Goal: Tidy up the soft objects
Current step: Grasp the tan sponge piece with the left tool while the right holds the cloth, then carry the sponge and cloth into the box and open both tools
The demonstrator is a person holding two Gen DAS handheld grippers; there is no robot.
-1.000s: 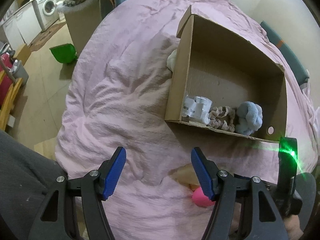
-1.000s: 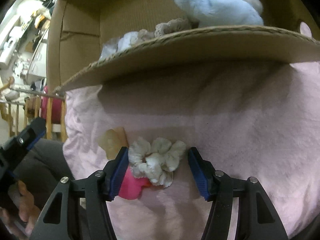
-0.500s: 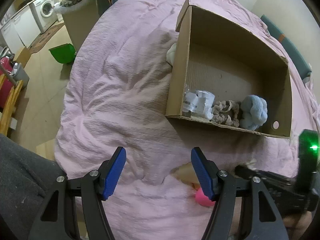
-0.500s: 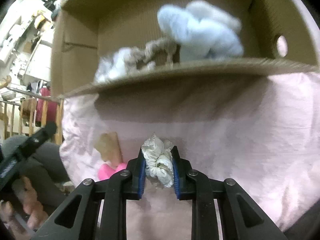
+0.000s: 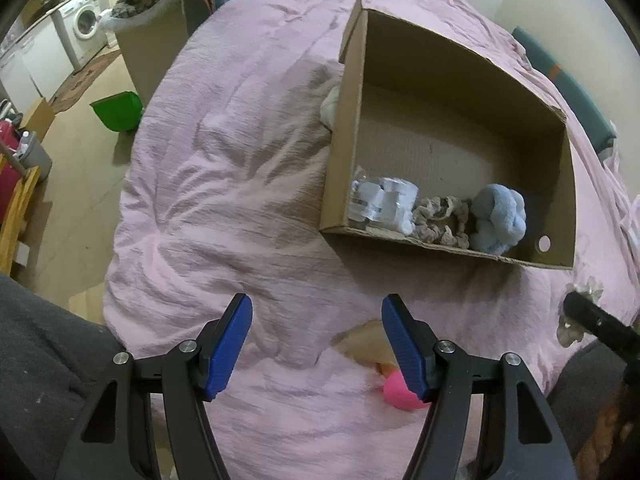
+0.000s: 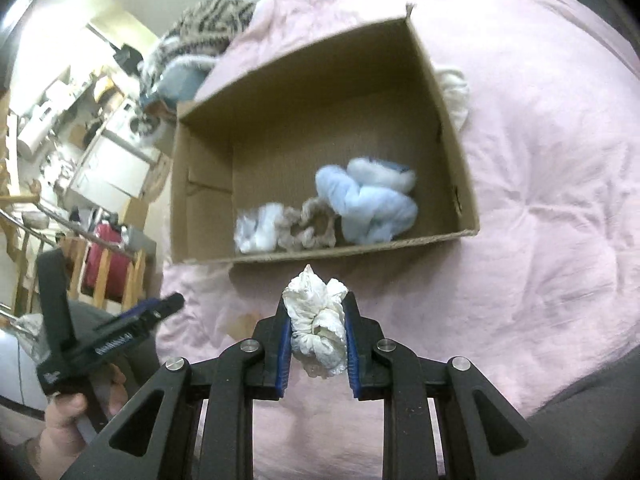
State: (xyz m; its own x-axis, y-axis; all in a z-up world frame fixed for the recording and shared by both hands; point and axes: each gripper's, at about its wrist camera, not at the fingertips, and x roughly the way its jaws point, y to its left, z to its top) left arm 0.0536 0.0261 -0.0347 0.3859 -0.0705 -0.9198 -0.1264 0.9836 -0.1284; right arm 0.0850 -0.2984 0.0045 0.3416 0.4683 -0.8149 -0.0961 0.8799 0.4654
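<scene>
My right gripper (image 6: 316, 320) is shut on a white scrunchie (image 6: 318, 330) and holds it in the air in front of the near wall of the cardboard box (image 6: 452, 120). In the box lie a light blue plush (image 6: 368, 200), a beige scrunchie (image 6: 308, 226) and a white bundle (image 6: 256, 228). My left gripper (image 5: 316, 344) is open and empty above the pink bedspread (image 5: 240, 168), left of the box (image 5: 344, 140). A pink soft object (image 5: 396, 394) and a tan one (image 5: 366, 340) lie by its right finger. The held scrunchie (image 5: 586, 292) shows at the right edge.
A white soft item (image 5: 330, 106) lies against the box's outer left wall. A green bin (image 5: 118, 110) stands on the floor left of the bed. A washing machine (image 5: 82, 24) and cabinets stand far left. A striped blanket (image 6: 208, 28) lies beyond the box.
My right gripper closed on the white scrunchie and lifted it from the bedspread, so the box now shows from above. The left gripper stayed open and hardly moved.
</scene>
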